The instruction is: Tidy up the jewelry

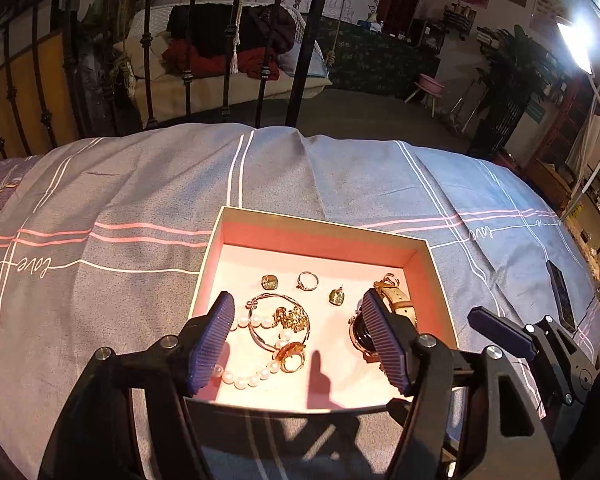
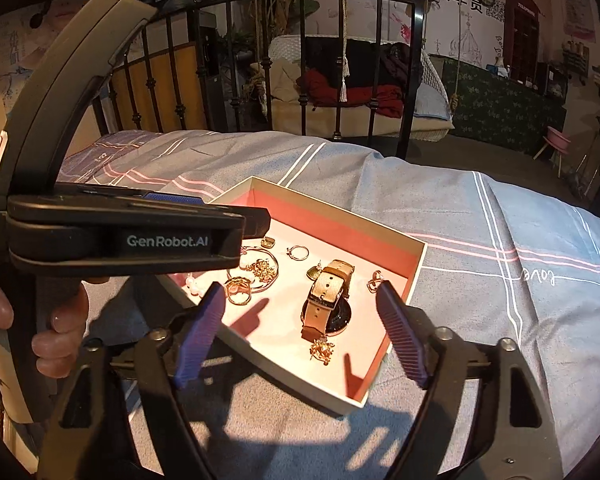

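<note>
A bed (image 1: pixel 140 200) fills the foreground, its grey-blue cover soft and matte, crossed by white and pink stripes with "love" stitched in script. Behind it stands a black iron bedframe (image 1: pixel 228 60) of thin vertical bars.

On the cover lies a shallow rectangular box (image 1: pixel 436 276), cardboard, cream outside and pink inside, with no lid on it. All the jewelry sits in it. At the left, in the left wrist view, a string of round white pearls (image 1: pixel 244 378) curves along the floor of the box. Over it lies a thin gold bangle (image 1: pixel 278 322) with a lumpy gold charm inside its loop, and a chunky gold ring (image 1: pixel 290 356) rests at its near edge. Farther back are a square greenish earring (image 1: pixel 269 281), a slim ring (image 1: pixel 308 280), and a second greenish earring (image 1: pixel 337 296). At the right lies a watch (image 2: pixel 327 300) with a tan textured strap and a dark round face, beside a small gold clasp piece (image 2: pixel 375 280). Near the front wall is a spiky gold brooch (image 2: pixel 321 349).

The left gripper (image 1: pixel 298 342) hovers over the near half of the box, its ribbed blue fingers (image 1: pixel 214 344) spread wide and holding nothing. The right gripper (image 2: pixel 300 334) hangs at the near right corner, fingers (image 2: pixel 400 336) likewise wide apart and empty. A dark phone (image 1: pixel 560 300) lies on the cover at far right.
</note>
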{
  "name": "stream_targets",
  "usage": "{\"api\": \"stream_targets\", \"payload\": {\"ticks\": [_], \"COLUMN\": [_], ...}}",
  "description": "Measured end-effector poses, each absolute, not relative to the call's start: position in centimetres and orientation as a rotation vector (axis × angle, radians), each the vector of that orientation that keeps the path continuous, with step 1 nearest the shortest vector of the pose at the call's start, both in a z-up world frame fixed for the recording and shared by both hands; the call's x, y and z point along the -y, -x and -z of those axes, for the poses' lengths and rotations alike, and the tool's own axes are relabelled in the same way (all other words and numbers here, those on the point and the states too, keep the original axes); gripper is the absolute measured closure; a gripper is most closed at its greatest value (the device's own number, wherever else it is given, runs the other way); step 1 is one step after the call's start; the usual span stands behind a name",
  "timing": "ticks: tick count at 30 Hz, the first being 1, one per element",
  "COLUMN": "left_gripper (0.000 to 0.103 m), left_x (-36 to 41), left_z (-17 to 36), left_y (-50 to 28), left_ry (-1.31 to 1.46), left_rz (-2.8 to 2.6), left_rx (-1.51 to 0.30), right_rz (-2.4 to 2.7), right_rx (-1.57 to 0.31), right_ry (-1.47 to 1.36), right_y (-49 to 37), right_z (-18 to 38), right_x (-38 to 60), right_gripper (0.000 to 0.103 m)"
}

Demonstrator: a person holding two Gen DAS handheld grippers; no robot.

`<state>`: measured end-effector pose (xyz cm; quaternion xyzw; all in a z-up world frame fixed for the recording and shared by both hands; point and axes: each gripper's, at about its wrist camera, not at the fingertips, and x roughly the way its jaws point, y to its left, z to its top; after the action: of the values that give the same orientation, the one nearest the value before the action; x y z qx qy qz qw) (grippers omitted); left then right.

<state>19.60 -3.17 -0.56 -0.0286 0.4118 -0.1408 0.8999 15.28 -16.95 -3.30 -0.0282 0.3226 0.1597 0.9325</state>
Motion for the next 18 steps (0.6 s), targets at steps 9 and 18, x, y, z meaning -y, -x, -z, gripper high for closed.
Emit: {"api": "stream_targets", "payload": {"ticks": [9, 18], "left_gripper": [0.022, 0.019], "left_x": [2.2, 1.2], "left_z": [-1.2, -1.5], "left_y": [-8.5, -5.1], "left_ry": [0.043, 0.009], "left_rz": [0.263, 0.187], "left_rx": [-0.578, -0.469], "right_rz": [-0.203, -0.13], "right_rx": [-0.437, -0.247], "right_ry": [0.074, -0.003], "right_y": [-7.5, -3.1], "right_z": [3.6, 0.7], "right_x": [20.0, 22.9], "right_gripper": [0.006, 0.006]}}
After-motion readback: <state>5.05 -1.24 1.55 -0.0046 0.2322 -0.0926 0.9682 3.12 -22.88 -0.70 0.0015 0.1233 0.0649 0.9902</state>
